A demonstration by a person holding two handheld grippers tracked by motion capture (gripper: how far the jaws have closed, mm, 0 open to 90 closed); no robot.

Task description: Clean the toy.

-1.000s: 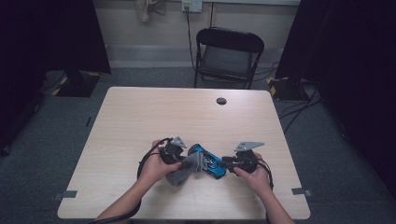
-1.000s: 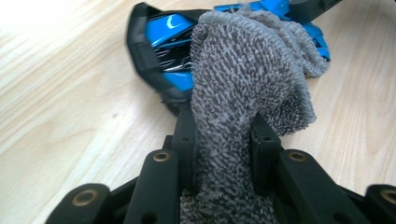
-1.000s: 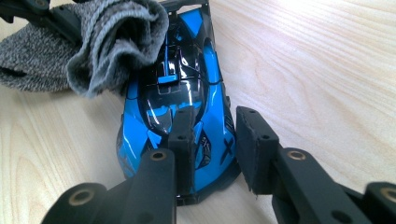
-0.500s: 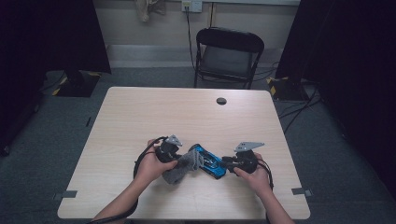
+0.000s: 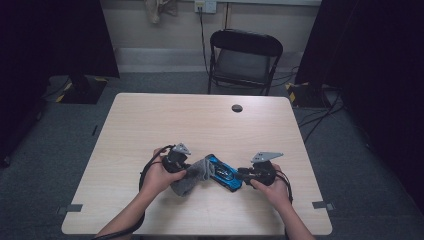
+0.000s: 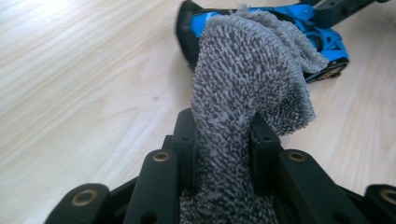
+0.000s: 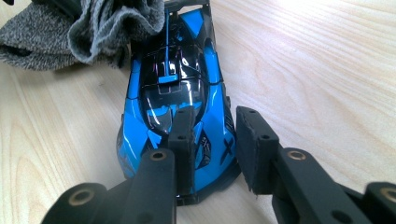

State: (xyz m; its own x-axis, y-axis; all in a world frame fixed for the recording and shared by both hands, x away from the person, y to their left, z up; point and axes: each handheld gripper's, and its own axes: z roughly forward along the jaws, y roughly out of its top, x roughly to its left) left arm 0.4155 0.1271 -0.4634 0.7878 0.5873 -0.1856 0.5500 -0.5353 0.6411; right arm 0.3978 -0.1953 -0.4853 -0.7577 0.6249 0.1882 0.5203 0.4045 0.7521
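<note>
A blue and black toy car [image 5: 225, 175] lies on the wooden table [image 5: 200, 125] near its front edge. My right gripper [image 5: 243, 175] is shut on one end of it; in the right gripper view the pads [image 7: 184, 140] pinch one side of the car [image 7: 173, 84]. My left gripper [image 5: 191, 169] is shut on a grey terry cloth [image 5: 192, 181]. In the left gripper view the cloth [image 6: 247, 70] rises between the jaws and drapes over the car's other end [image 6: 322, 37]. The same cloth [image 7: 42, 32] covers the far end of the car in the right gripper view.
A small black round cap [image 5: 237, 108] sits in the table near its far edge. A black folding chair [image 5: 245, 55] stands behind the table. Cables trail from both grippers around the person's hands.
My left gripper has shifted slightly toward the far left with the cloth over the car's end. The right gripper and the car have stayed where they were.
</note>
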